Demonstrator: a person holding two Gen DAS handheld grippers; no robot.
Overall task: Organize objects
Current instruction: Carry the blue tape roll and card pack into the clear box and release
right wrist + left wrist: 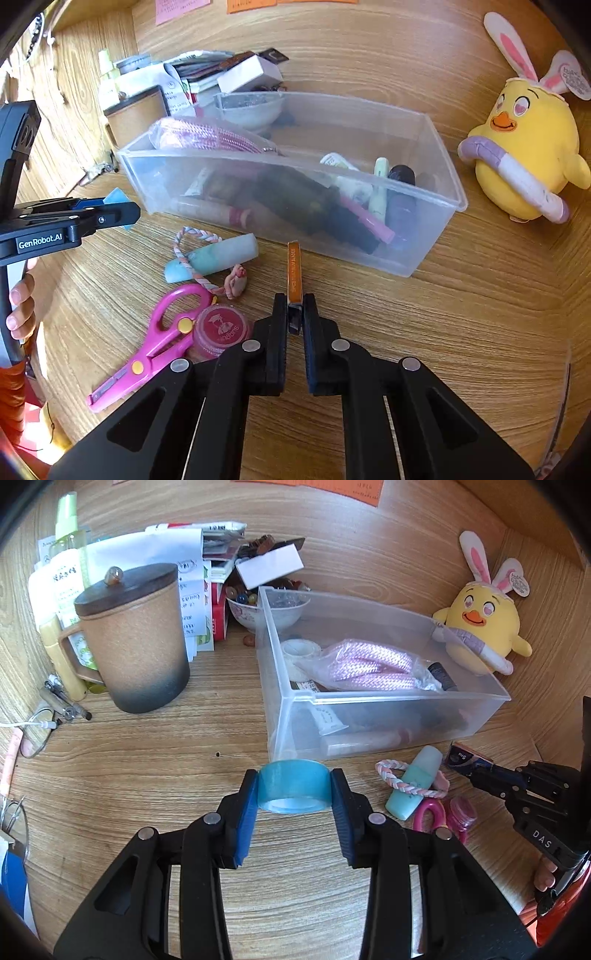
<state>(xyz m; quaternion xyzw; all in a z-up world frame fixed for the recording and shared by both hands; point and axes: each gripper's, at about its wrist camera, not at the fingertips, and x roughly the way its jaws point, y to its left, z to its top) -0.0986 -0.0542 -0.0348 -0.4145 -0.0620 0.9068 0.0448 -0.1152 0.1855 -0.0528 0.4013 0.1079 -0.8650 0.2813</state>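
The left gripper [293,794] grasps a blue tape roll [293,789] just near of the clear bin [391,698]; the right gripper [294,314] pinches a thin blade pack [294,273], which could twist free.

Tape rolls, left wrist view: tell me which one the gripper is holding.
The blue tape roll, clamped between the left gripper fingers outside the clear bin. The white tape roll lies inside the bin.

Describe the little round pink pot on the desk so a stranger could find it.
Start at the clear plastic bin. On the desk in front of it lie pink scissors; the small round pink jar sits against their handles. It alone has a red printed lid.
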